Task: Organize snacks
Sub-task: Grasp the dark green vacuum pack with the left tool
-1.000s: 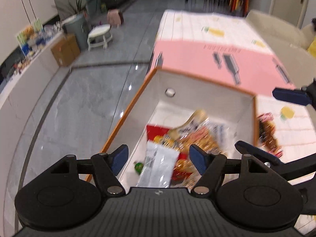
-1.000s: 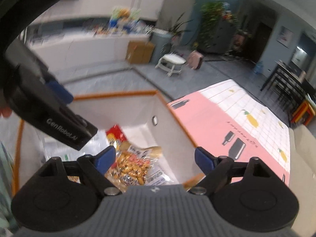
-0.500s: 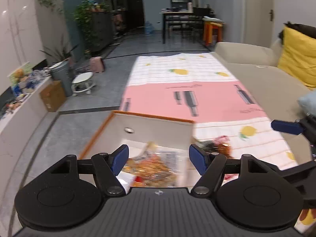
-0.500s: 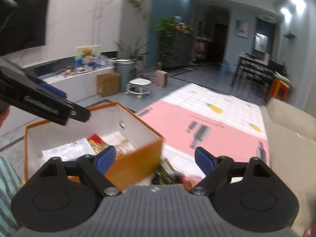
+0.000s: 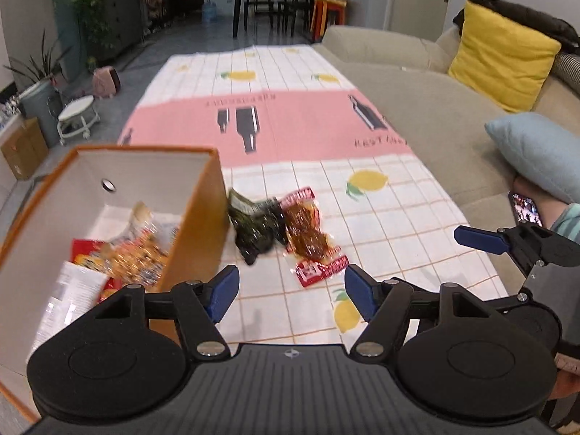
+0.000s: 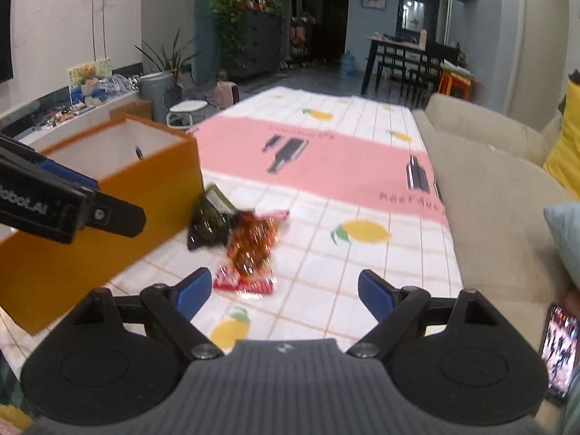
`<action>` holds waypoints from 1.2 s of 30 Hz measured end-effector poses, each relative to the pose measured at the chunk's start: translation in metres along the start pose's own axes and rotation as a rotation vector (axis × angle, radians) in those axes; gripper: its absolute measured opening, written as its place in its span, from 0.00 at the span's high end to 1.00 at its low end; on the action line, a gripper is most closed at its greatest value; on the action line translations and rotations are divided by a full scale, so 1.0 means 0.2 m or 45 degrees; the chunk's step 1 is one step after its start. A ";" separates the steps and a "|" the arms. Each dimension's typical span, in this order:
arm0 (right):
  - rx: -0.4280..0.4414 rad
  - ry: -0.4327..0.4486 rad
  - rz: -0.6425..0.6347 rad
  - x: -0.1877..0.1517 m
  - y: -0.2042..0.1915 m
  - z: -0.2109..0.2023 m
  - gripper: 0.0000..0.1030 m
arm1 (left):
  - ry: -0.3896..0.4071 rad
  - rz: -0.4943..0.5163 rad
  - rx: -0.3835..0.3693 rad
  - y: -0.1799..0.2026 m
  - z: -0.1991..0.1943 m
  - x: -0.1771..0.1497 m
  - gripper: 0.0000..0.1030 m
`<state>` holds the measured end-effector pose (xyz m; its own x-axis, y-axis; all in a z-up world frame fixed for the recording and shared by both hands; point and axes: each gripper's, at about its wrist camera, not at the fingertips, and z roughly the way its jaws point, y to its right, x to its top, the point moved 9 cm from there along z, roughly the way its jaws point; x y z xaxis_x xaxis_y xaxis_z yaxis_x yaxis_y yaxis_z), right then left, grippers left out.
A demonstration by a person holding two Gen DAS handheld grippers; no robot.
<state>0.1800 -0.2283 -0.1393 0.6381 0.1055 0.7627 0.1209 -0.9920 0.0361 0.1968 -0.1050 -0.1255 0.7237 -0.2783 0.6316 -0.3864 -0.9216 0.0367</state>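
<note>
An orange box (image 5: 195,224) with white inside walls stands at the left on the tablecloth (image 5: 362,217) and holds several snack packets (image 5: 127,253). Just right of it lie a dark green packet (image 5: 255,228) and a long red-ended packet (image 5: 308,235) with brown pieces inside. My left gripper (image 5: 291,290) hovers short of them, its jaws closing a little with nothing between them. My right gripper (image 6: 284,291) is open and empty, with the red-ended packet (image 6: 253,243) and dark green packet (image 6: 210,221) just beyond its fingers and the box (image 6: 108,224) to the left.
A beige sofa (image 5: 417,108) runs along the table's right edge, with a light blue cushion (image 5: 536,152) and a yellow one (image 5: 504,58). A lit phone (image 6: 558,348) lies at the right beside a person's hand. Floor, a stool and plants lie to the left.
Both views have swung from looking down into the box to the tablecloth right of it. The box now sits at the left, and the two loose packets are in front of both grippers.
</note>
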 end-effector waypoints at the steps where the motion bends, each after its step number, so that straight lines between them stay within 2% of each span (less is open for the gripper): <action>1: 0.003 -0.015 0.004 -0.02 0.02 0.02 0.17 | -0.009 -0.006 0.001 0.00 0.02 -0.01 0.24; 9: 0.066 -0.073 0.045 0.01 0.01 0.24 0.22 | -0.065 0.022 0.068 -0.03 0.16 0.01 0.29; 14: 0.112 -0.112 0.042 0.05 -0.05 0.44 0.26 | -0.073 -0.021 0.090 -0.07 0.20 0.06 0.29; 18: 0.128 -0.137 -0.027 0.07 -0.13 0.61 0.28 | -0.066 -0.073 0.090 -0.10 0.22 0.08 0.30; 20: 0.134 -0.143 -0.054 0.08 -0.15 0.67 0.31 | -0.061 -0.093 0.089 -0.12 0.22 0.09 0.32; 23: 0.149 -0.182 -0.051 0.07 -0.16 0.74 0.47 | -0.054 -0.113 0.088 -0.13 0.23 0.11 0.32; 24: 0.144 -0.199 -0.047 0.06 -0.15 0.76 0.58 | -0.050 -0.118 0.082 -0.13 0.24 0.11 0.32; 31: 0.142 -0.239 -0.022 -0.03 -0.03 0.69 0.58 | -0.050 -0.067 0.064 -0.08 0.33 0.12 0.32; 36: 0.077 -0.309 0.039 -0.12 0.12 0.57 0.58 | -0.050 0.005 0.061 0.01 0.44 0.13 0.29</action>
<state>0.2543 -0.2473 -0.2316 0.8053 0.0962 0.5850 0.1394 -0.9898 -0.0291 0.2644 -0.1375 -0.1772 0.7445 -0.2917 0.6005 -0.3622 -0.9321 -0.0036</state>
